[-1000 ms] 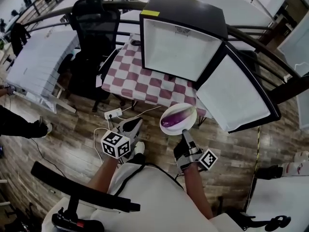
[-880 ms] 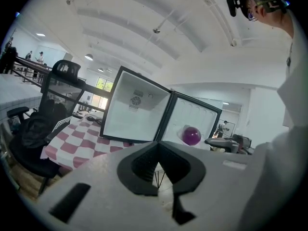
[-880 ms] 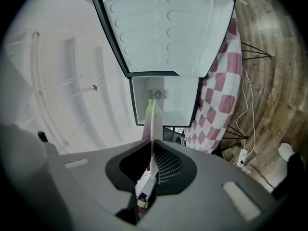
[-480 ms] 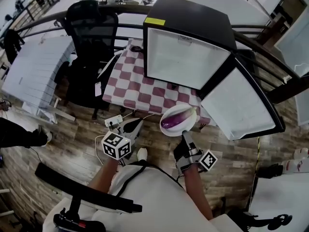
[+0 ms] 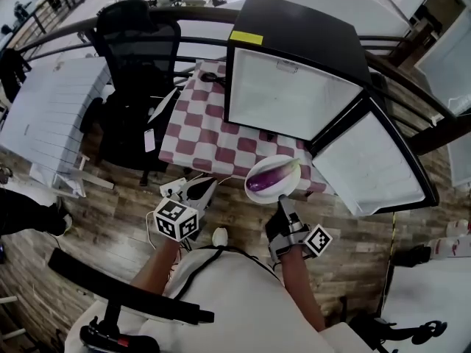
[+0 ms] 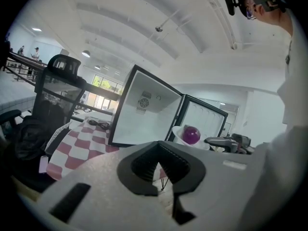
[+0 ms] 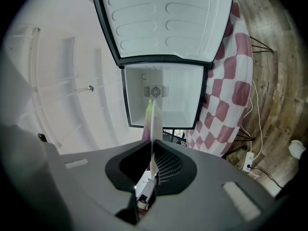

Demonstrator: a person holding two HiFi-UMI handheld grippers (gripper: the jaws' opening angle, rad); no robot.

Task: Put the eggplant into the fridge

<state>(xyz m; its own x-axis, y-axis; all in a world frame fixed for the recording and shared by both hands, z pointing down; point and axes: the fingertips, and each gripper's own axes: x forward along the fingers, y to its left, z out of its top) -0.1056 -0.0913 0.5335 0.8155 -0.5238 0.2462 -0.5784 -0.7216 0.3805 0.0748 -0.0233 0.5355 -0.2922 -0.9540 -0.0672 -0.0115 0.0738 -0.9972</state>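
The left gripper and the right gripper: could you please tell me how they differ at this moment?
The right gripper has its fingers closed on the rim of a white plate carrying the eggplant; the left gripper has its fingers together on nothing. The right gripper is rolled onto its side, while the left gripper sits upright. Both point toward the open fridge and carry a marker cube.

R claw (image 5: 282,206) grips plate (image 5: 266,163) | eggplant (image 5: 271,176) on it | fridge (image 5: 294,87) open

No text is legible; the yellow label (image 5: 243,36) on the fridge (image 5: 294,20) is too small to read.
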